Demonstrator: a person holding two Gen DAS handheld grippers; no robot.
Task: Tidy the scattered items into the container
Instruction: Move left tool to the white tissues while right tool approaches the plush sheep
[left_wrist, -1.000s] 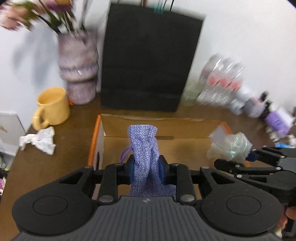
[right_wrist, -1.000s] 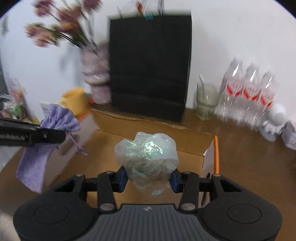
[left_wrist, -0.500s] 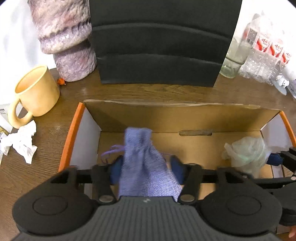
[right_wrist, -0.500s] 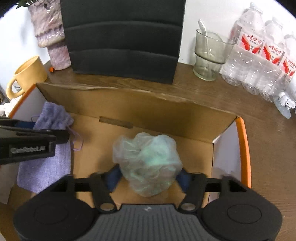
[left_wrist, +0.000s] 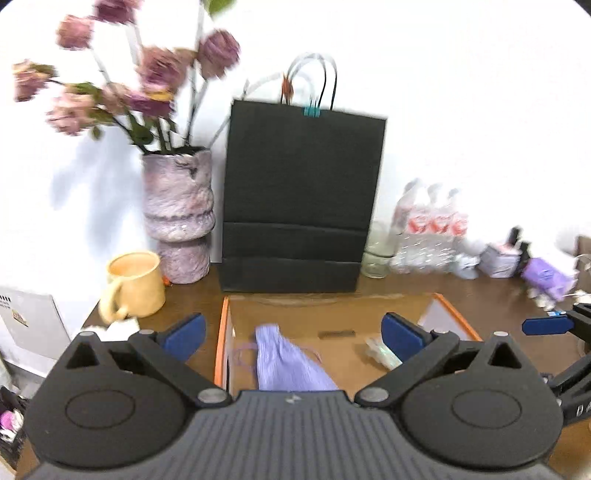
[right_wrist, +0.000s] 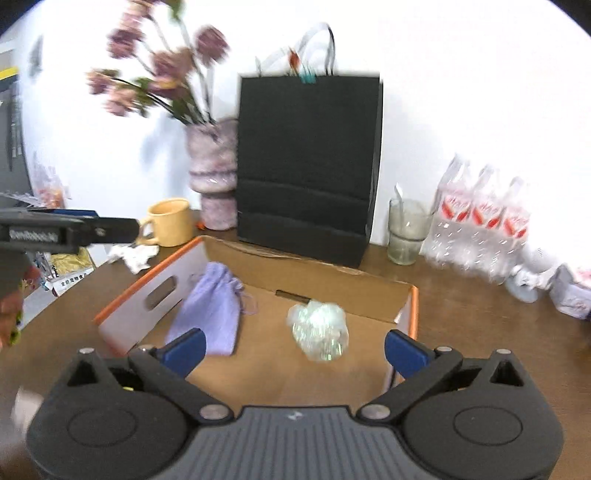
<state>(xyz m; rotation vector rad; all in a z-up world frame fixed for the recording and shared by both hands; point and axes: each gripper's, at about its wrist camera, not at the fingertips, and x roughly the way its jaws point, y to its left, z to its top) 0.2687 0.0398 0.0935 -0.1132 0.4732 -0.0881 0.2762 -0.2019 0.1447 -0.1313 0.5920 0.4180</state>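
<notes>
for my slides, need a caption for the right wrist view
Right gripper open above the cardboard box, purple pouch and iridescent mesh bundle lying inside.

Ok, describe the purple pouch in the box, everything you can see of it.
The pouch is a small lilac drawstring bag of woven-looking cloth, gathered at its neck, with thin purple cords trailing to the side. It lies flat and slack on the floor of the open cardboard box, in the left part near the wall with the handle cut-out, neck towards the back. It lies apart from the iridescent bundle. Nothing grips it; whether it touches the wall is unclear.
</notes>
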